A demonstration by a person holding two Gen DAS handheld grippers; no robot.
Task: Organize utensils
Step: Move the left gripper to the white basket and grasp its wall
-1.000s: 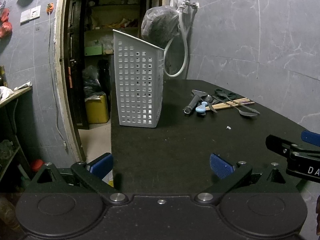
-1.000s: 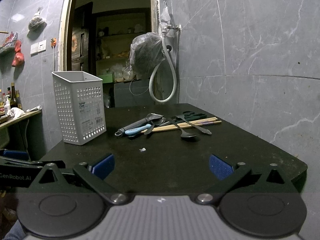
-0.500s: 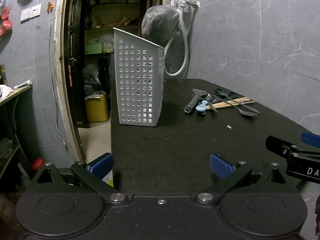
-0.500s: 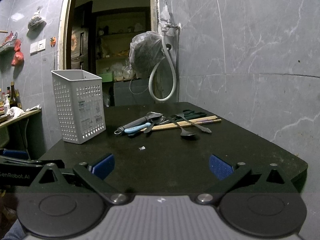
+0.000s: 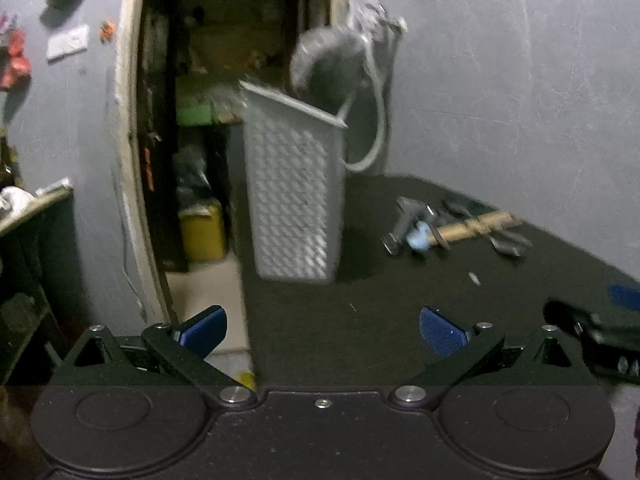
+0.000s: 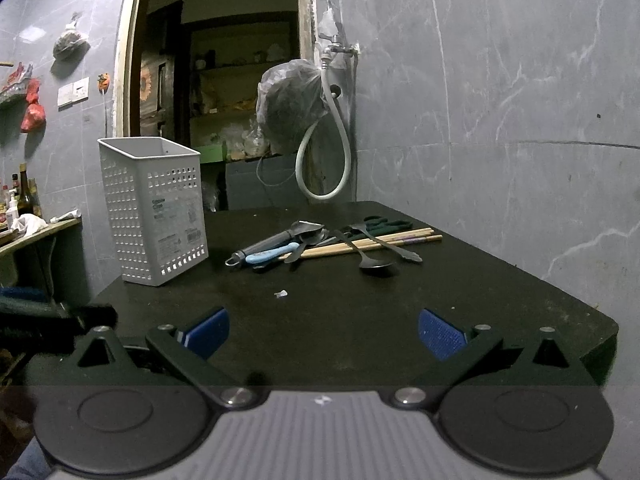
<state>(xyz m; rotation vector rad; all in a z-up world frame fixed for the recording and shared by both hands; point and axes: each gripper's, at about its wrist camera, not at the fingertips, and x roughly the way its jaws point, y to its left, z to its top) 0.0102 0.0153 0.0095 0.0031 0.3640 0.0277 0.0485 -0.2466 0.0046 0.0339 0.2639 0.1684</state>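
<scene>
Where our right camera looks across the black table (image 6: 360,320), we go from the left: the white plastic basket (image 6: 154,210) stands upright near the table's left edge, its walls pierced with rows of small square holes and its top open. A pale label on its facing side carries print too small for us to read. Right of it, well apart, lies the pile of utensils: a dark peeler (image 6: 276,240) with a ring at its handle end, a light blue handle (image 6: 272,253) just beside it, wooden chopsticks (image 6: 368,242) lying crosswise, a metal spoon (image 6: 366,254) with its bowl toward us and a fork (image 6: 390,244) resting over the chopsticks. Dark green scissors (image 6: 384,224) sit behind them. A tiny white scrap (image 6: 281,293) lies alone on the bare matte surface between the pile and us; that stretch is open right up to the near edge.

Our right gripper (image 6: 322,332) hovers over the near part of the table, blue ribbed pads spread wide, holding nothing. Our left gripper (image 5: 322,330) is likewise spread and empty, straddling the table's left edge, with floor showing below its left pad. Its view is blurred; the basket (image 5: 296,192) is straight ahead. On the grey marbled wall a tap (image 6: 336,50) holds a white hose (image 6: 324,160) and a plastic bag (image 6: 290,104)
</scene>
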